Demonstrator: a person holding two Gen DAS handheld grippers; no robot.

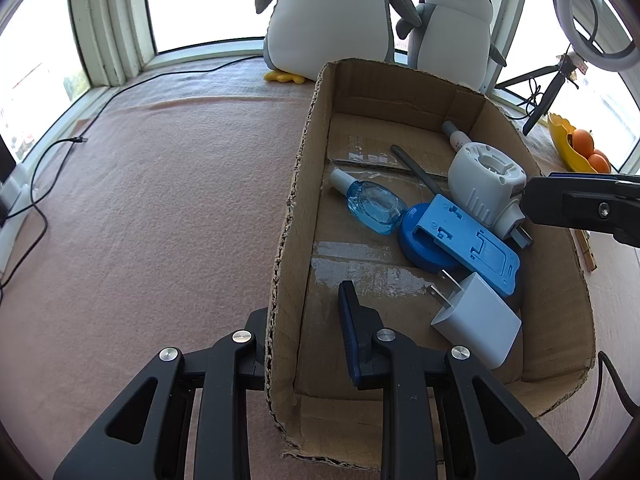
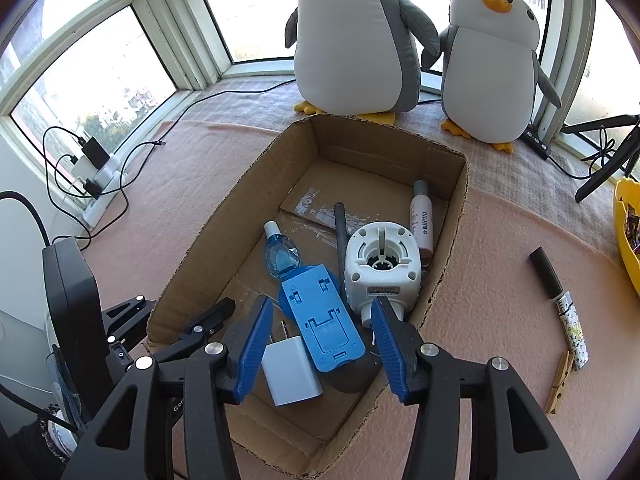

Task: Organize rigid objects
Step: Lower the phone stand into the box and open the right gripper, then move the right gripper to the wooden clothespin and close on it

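Observation:
An open cardboard box (image 1: 288, 216) (image 2: 208, 232) lies on the pink cloth. In it are a blue bottle (image 1: 374, 204) (image 2: 282, 258), a blue phone stand (image 1: 468, 240) (image 2: 320, 320) on a blue round lid (image 1: 416, 240), a white charger (image 1: 476, 324) (image 2: 290, 372), a white round plug-in device (image 1: 484, 180) (image 2: 382, 260), a dark stick (image 2: 340, 232) and a white tube (image 2: 422, 216). My left gripper (image 1: 304, 312) is shut with the box's near left wall between its fingers. My right gripper (image 2: 322, 300) hangs open over the stand and charger, gripping nothing; the left wrist view shows it beside the white device.
Two plush penguins (image 2: 360, 40) (image 2: 492, 64) stand behind the box by the window. Right of the box lie a black tube with a patterned wrap (image 2: 560, 308) and a clothespin (image 2: 558, 384). A yellow bowl (image 1: 564, 148) holds oranges. Cables and a power strip (image 2: 96, 176) lie at left.

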